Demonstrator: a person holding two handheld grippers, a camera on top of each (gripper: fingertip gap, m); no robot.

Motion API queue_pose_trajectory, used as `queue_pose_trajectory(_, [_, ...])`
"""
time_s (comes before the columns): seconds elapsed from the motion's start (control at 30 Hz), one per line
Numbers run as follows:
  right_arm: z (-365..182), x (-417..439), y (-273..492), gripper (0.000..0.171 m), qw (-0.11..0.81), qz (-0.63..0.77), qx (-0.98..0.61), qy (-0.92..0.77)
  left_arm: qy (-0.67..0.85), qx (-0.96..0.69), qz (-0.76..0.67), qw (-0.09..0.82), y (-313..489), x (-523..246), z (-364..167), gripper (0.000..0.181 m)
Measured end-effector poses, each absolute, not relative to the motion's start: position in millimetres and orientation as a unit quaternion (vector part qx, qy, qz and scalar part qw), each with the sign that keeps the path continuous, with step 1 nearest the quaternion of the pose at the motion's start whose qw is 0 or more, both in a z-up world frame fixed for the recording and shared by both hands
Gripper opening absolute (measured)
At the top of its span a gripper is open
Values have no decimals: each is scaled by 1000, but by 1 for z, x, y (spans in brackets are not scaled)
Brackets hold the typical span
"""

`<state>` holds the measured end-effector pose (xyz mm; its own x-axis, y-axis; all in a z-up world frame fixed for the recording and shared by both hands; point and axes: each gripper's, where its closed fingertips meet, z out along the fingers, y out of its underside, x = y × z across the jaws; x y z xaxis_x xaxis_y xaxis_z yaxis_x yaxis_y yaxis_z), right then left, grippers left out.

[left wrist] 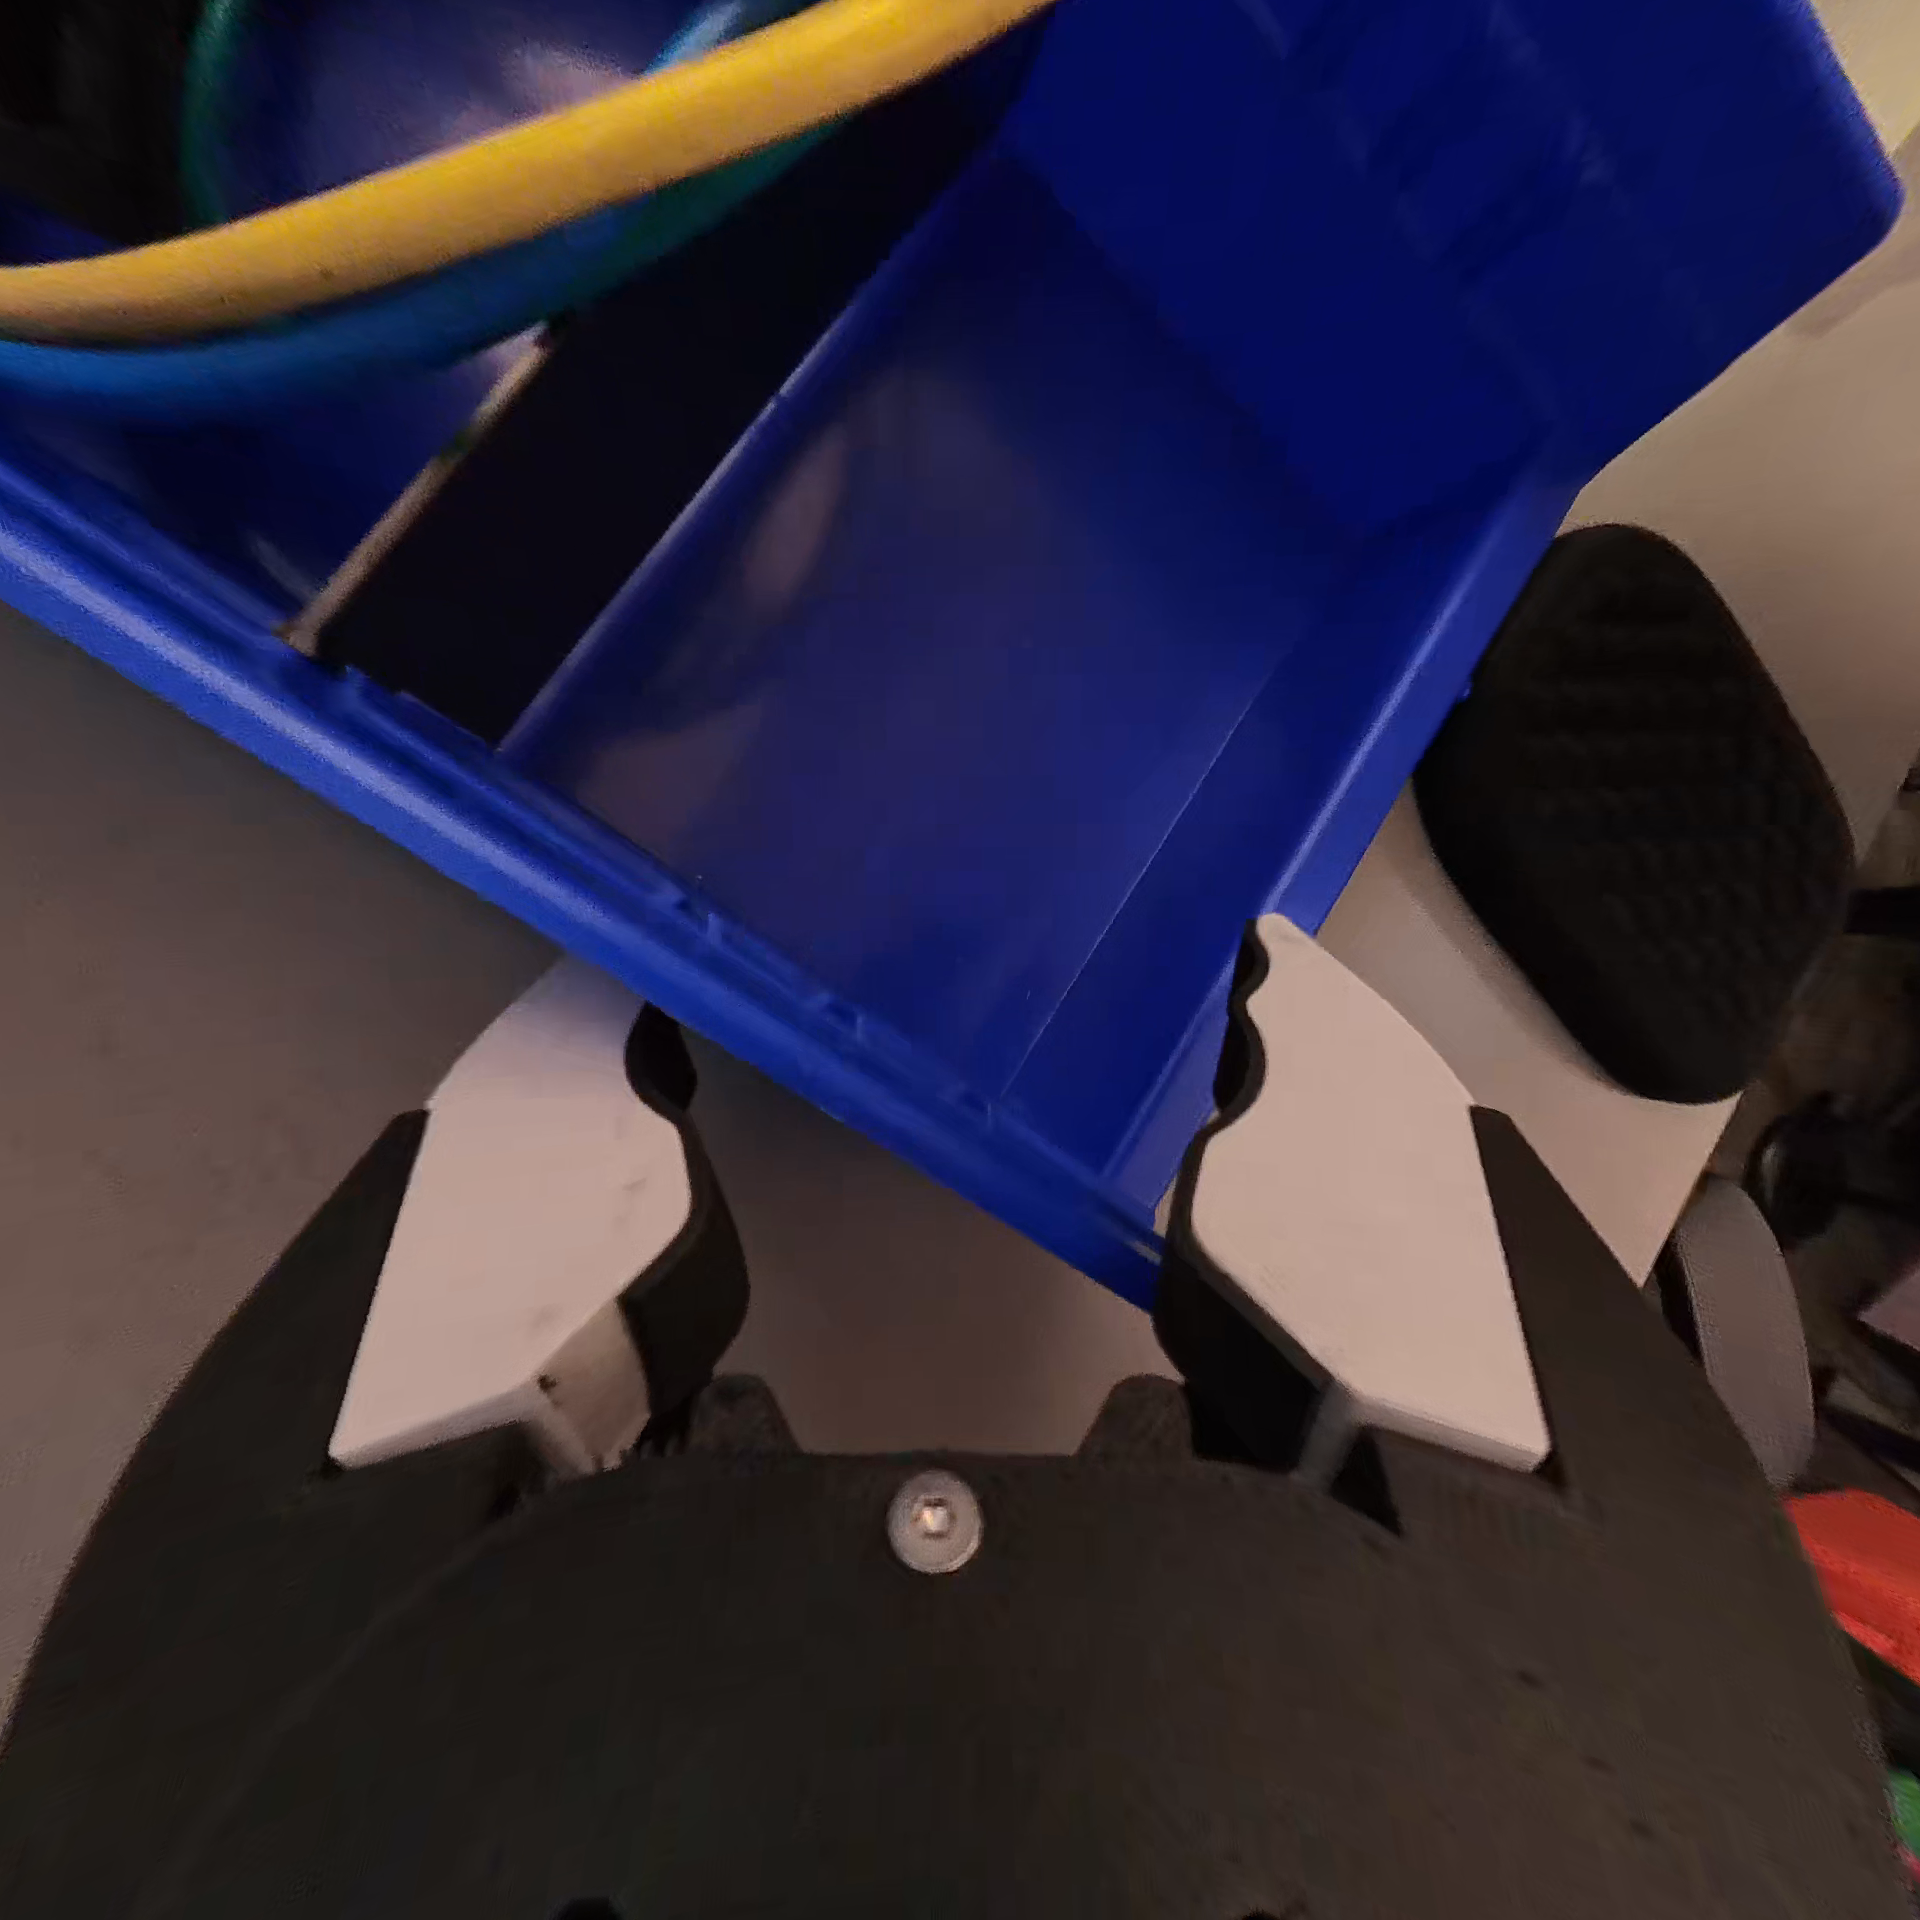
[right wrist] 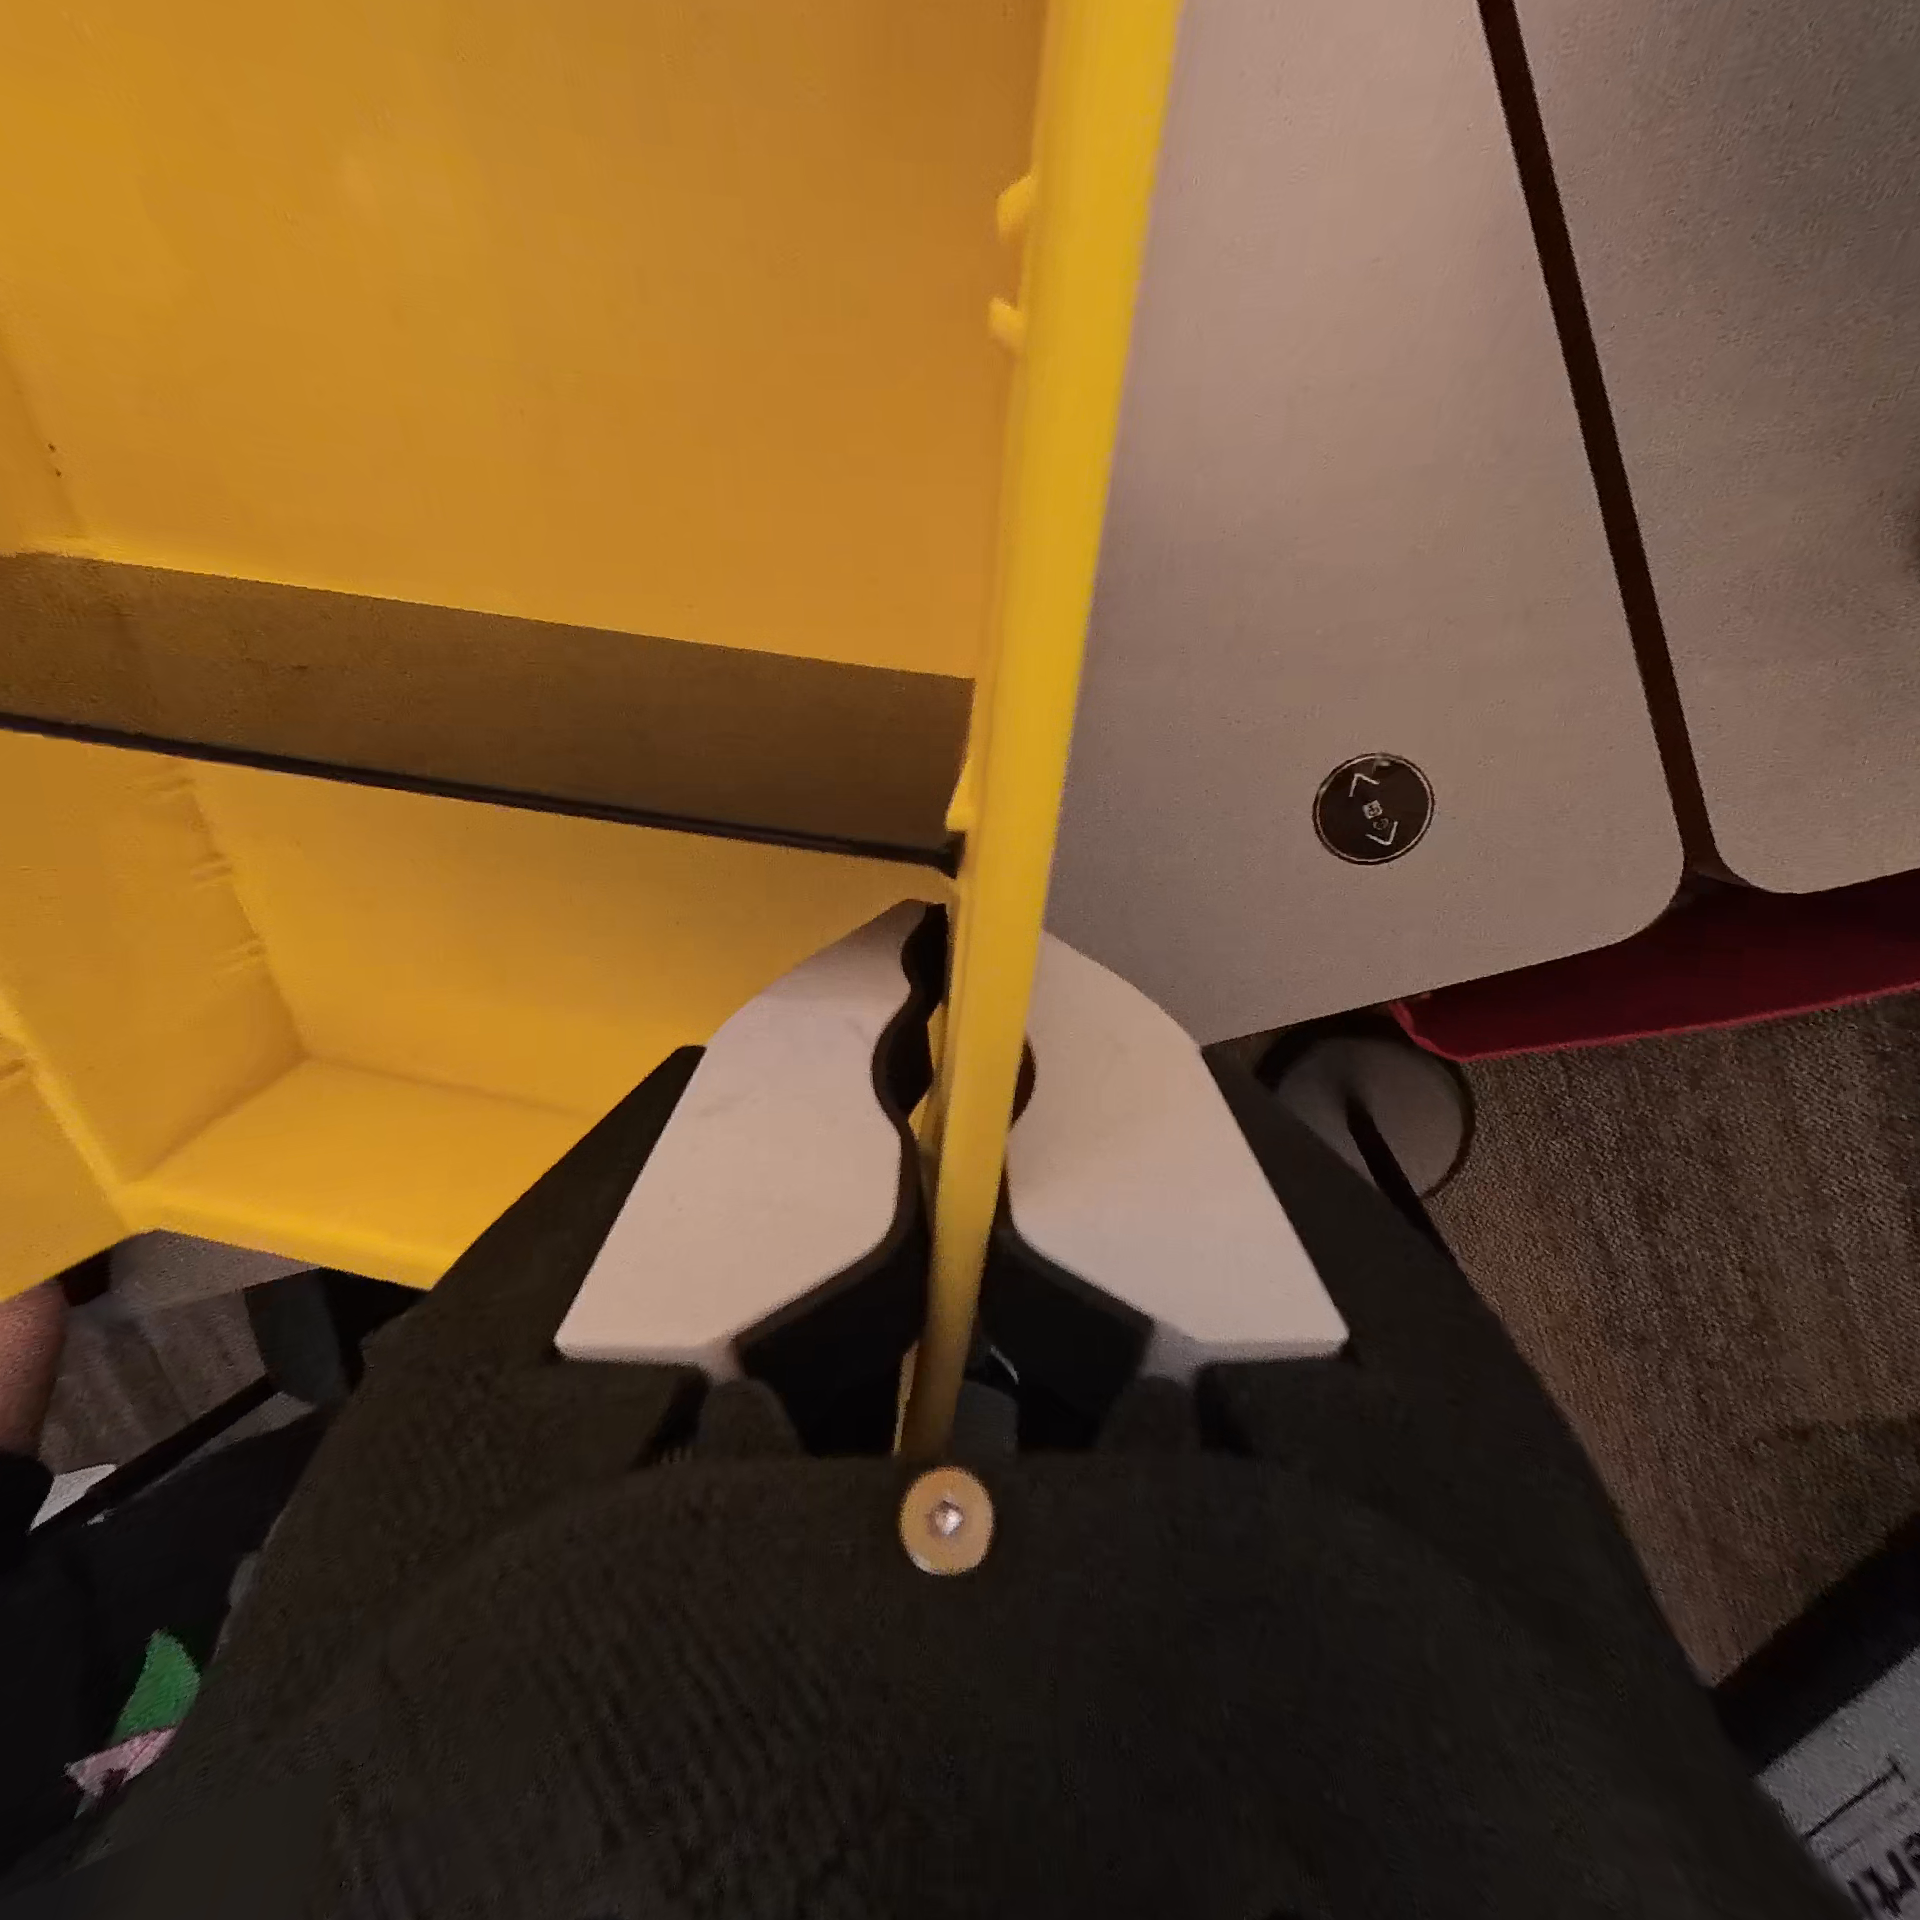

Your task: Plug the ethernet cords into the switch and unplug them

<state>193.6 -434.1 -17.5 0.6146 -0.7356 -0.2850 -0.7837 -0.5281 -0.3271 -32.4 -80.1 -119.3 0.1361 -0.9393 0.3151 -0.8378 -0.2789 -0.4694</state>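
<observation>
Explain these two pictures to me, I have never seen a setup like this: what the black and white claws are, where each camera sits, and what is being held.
Each picture comes from a camera mounted on a handheld two-finger tool, looking forward along its fingers; a person holds one in each hand.

In the left wrist view, the left tool is open and empty, poised at the corner of a blue bin on a pale table. A yellow cable and a blue cable curl inside the bin's far compartment.

In the right wrist view, the right tool is shut on the side wall of a yellow bin, which has a dark divider across it. No switch is visible.
</observation>
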Motion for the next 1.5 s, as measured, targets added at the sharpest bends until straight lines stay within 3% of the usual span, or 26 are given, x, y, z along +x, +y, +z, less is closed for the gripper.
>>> queue_pose_trajectory(0.17, [-20,206,-434,5,225,58,-871,434,615,-755,-224,52,-71,-51,-123,77])
queue_pose_trajectory(0.33, [-28,218,-422,5,224,68,-874,426,614,-770,-142,97,-16,-82,-119,26])
queue_pose_trajectory(0.43, [-34,226,-408,5,221,68,-878,419,590,-789,-137,103,18,-100,-119,7])
queue_pose_trajectory(0.67, [-57,233,-347,4,214,90,-893,386,477,-846,-220,89,69,-152,-116,8])
queue_pose_trajectory(1.1, [-136,219,-216,4,100,66,-954,273,342,-908,-198,142,127,-318,-114,8])
queue_pose_trajectory(1.2, [-144,209,-201,5,50,74,-966,244,289,-923,-205,152,136,-353,-113,9])
queue_pose_trajectory(1.5, [-144,228,-187,5,38,73,-966,244,214,-940,-192,185,141,-419,-112,8])
